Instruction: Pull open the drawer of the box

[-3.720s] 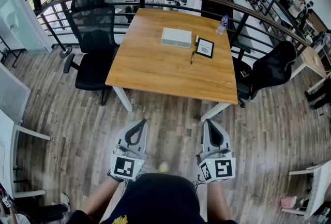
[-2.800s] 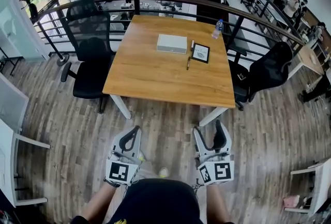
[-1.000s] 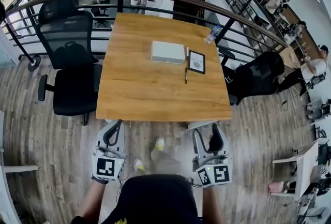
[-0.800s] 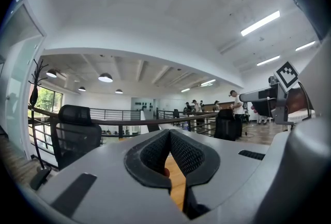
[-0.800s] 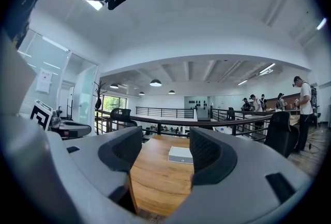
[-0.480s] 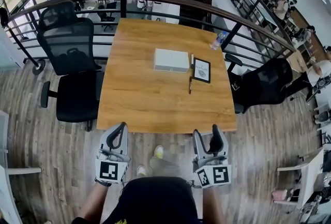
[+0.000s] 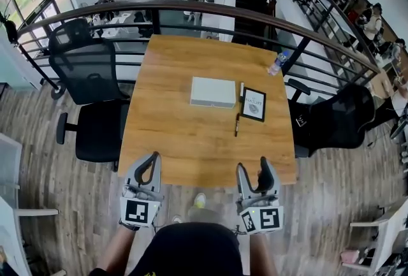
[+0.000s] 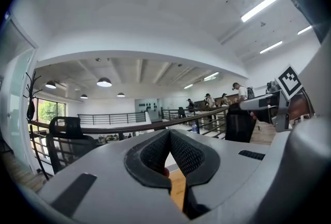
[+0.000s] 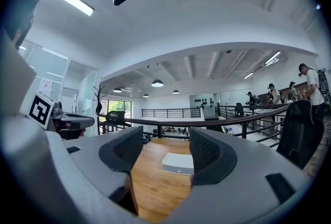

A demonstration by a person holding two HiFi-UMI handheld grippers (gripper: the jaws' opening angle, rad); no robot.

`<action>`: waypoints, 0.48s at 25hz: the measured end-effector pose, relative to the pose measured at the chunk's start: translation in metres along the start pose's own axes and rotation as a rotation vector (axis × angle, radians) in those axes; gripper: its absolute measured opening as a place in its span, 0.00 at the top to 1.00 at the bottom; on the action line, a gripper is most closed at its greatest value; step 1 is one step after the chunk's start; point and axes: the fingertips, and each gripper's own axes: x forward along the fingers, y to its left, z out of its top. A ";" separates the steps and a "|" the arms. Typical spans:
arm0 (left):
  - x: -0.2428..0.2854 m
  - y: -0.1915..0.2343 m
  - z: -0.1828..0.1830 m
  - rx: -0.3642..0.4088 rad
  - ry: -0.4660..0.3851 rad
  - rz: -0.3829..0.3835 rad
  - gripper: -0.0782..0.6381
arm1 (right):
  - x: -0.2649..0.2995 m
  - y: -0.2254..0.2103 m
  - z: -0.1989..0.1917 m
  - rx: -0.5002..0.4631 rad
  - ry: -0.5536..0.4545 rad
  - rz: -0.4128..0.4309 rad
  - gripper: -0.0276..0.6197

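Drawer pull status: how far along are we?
Done: nothing on the drawer itself. The white box sits mid-table with no drawer sticking out. In hand: nothing. The left gripper, jaws together, and the right gripper, jaws apart and empty, hover at the near edge of the wooden table, well short of the box. Left: reach the box, grip the drawer front, pull it open.

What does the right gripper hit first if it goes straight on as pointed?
Probably the white box: it shows between the right gripper's open jaws, with only bare table before it. Height is unclear, so it might pass over.
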 end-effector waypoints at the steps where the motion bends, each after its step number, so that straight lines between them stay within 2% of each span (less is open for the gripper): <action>1: 0.008 -0.001 0.001 0.003 0.006 0.007 0.87 | 0.005 -0.007 -0.001 0.001 0.001 0.003 0.56; 8: 0.058 -0.018 0.004 0.023 0.031 0.021 0.87 | 0.038 -0.053 -0.014 0.055 0.007 0.022 0.56; 12: 0.078 -0.022 0.001 0.022 0.045 0.011 0.87 | 0.056 -0.063 -0.023 0.086 0.025 0.028 0.56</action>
